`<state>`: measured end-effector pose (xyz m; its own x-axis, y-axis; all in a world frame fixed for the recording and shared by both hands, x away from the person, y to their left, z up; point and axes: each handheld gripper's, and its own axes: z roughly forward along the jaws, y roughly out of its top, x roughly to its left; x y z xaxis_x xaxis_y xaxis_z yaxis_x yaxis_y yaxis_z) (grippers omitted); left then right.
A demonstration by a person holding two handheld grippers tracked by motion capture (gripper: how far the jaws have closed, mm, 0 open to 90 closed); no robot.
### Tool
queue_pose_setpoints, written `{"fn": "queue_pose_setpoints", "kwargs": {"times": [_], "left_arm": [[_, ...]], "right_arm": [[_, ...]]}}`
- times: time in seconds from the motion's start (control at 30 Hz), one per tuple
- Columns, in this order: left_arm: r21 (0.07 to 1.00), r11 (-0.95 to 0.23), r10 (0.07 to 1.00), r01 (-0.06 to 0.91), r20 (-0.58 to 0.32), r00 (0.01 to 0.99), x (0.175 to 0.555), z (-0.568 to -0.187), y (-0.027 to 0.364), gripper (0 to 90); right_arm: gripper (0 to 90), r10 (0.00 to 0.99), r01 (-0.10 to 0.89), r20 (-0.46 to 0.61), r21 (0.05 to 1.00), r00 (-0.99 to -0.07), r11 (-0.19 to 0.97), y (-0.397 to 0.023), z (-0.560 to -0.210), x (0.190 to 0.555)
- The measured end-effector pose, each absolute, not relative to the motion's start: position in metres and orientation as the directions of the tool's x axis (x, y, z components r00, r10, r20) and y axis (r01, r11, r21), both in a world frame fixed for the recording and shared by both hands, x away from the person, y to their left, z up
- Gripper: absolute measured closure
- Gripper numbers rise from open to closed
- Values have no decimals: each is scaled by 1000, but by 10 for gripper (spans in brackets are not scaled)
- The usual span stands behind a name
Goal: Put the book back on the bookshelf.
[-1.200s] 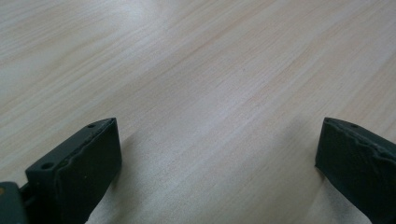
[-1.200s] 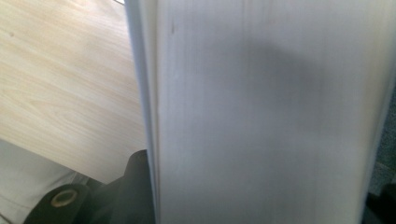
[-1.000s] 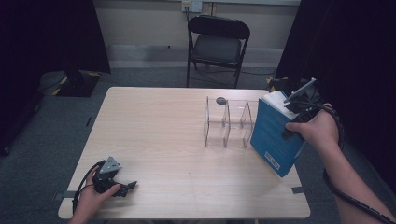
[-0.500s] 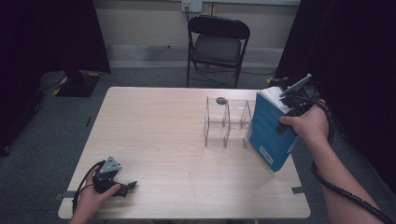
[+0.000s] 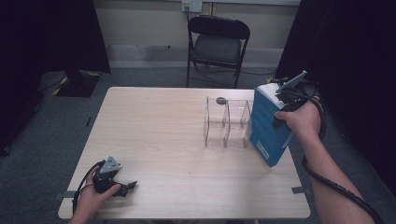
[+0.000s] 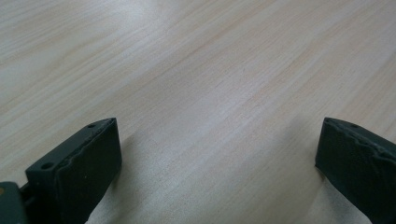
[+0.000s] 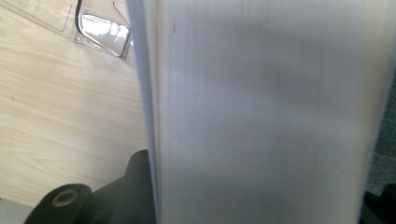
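Our left hand-held gripper (image 5: 122, 185) rests at the near left corner of the desk (image 5: 154, 135), jaws wide and empty, well apart from the work. Our right hand-held gripper (image 5: 286, 100) is clamped across the thick blue book (image 5: 267, 127), which stands tilted with its long axis near upright, just right of the clear acrylic divider rack (image 5: 227, 122), so we judge its free slots lie to the book's left. The right gripper view adds the book's white page edge (image 7: 261, 112) and the rack's base (image 7: 100, 30) beyond, while a folding chair (image 5: 216, 44) stands past the desk.
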<state>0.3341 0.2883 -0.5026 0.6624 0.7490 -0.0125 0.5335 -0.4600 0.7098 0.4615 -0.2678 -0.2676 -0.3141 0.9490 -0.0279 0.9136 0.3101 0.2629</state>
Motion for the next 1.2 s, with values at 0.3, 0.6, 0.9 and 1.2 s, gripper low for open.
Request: {"fn": "queue_pose_setpoints", "kwargs": {"times": [0.3,0.6,0.9,1.2], "left_arm": [[710,-456,751,536,-16,660,334,-503,288,0],[710,-460,749,533,-13,662,334,-503,288,0],[710,-466,747,528,-4,665,334,-502,289,0],[710,-463,748,531,-9,663,334,-502,289,0]], "right_arm": [[616,959,919,-37,277,-281,280,-268,-267,470],[617,966,921,-15,297,-258,250,-266,-271,479],[617,972,922,-13,313,-233,226,-266,-276,483],[617,974,922,-26,320,-224,220,-265,-279,487]]}}
